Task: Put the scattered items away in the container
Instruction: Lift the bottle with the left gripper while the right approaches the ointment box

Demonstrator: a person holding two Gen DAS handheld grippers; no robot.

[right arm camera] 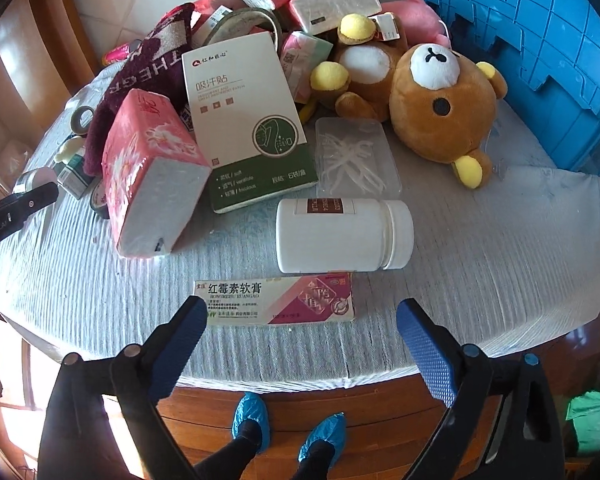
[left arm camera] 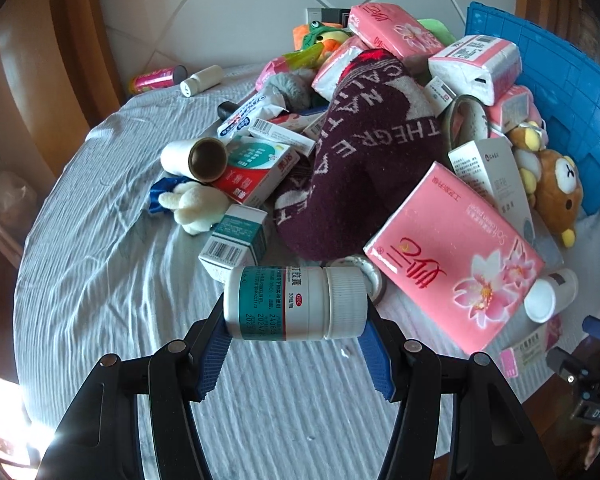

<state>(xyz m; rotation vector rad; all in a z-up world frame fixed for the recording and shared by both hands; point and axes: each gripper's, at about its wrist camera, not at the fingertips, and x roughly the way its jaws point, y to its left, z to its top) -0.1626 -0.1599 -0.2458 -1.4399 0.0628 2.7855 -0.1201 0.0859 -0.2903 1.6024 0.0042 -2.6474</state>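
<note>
My left gripper (left arm camera: 294, 330) is shut on a white pill bottle with a teal label (left arm camera: 294, 303), held sideways above the grey tablecloth. A pile of scattered items lies beyond it: a maroon knit sock (left arm camera: 364, 152), pink tissue packs (left arm camera: 456, 260), medicine boxes (left arm camera: 236, 240) and a brown bear plush (left arm camera: 556, 188). The blue crate (left arm camera: 560, 92) stands at the far right. My right gripper (right arm camera: 302, 314) is open and empty, just in front of a pink-and-white ointment box (right arm camera: 276, 300) near the table's front edge. A white bottle (right arm camera: 344, 236) lies on its side behind that box.
In the right wrist view, a clear plastic box of white pieces (right arm camera: 356, 160), a green-and-white box (right arm camera: 248, 120), a pink tissue pack (right arm camera: 152, 176), the bear plush (right arm camera: 428, 96) and the blue crate (right arm camera: 540, 40) surround the white bottle. A person's blue shoe covers (right arm camera: 288, 424) show below the table edge.
</note>
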